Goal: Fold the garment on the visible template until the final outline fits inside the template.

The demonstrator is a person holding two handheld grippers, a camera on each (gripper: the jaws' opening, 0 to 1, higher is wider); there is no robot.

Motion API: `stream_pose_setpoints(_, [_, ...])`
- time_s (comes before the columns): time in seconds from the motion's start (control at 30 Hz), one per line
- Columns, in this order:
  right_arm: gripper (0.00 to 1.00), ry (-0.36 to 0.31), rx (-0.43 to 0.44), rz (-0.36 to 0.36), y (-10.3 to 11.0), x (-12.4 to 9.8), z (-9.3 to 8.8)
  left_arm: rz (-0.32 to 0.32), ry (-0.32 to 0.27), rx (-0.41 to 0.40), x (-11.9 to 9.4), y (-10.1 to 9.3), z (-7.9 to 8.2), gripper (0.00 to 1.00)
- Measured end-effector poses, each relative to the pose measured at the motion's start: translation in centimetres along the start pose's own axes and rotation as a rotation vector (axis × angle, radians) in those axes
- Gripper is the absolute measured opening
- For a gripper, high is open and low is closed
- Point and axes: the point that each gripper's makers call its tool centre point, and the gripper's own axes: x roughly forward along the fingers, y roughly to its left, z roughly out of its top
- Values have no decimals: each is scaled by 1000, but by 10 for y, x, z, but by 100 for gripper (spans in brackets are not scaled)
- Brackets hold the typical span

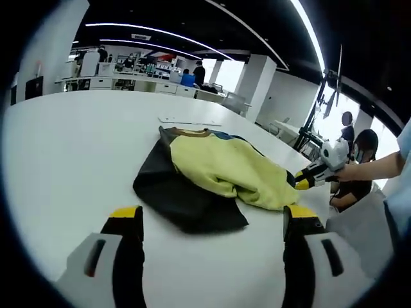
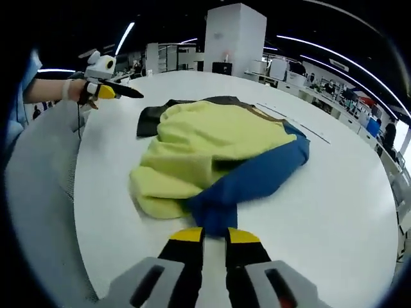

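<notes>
Yellow-black-blue garment [image 1: 215,176] lies bunched mid-bench [image 1: 70,147]; left gripper [image 1: 212,221] hovers short of it, jaws wide, empty. Right gripper view: right gripper [image 2: 215,236] jaws nearly closed, seemingly pinching the blue edge. Fold in progress; next, carry that edge across.

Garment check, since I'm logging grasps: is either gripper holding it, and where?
The right gripper is shut on the garment, pinching its blue sleeve at the near end. The left gripper is open, holding nothing.

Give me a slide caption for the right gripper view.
Right tool closed at the blue sleeve of a crumpled yellow garment on a white table.
</notes>
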Motion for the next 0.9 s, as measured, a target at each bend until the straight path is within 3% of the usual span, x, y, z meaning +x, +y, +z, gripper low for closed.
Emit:
stream_pose_setpoints(0.07, [0, -6, -5, 0, 0, 0, 2, 0, 1, -2, 0, 0, -1, 87])
stream_pose_setpoints(0.37, [0, -23, 37, 30, 0, -8, 10, 3, -2, -7, -1, 0, -1, 87])
stream_pose_setpoints(0.9, [0, -60, 125, -24, -20, -65, 12, -10, -9, -5, 1, -5, 1, 86])
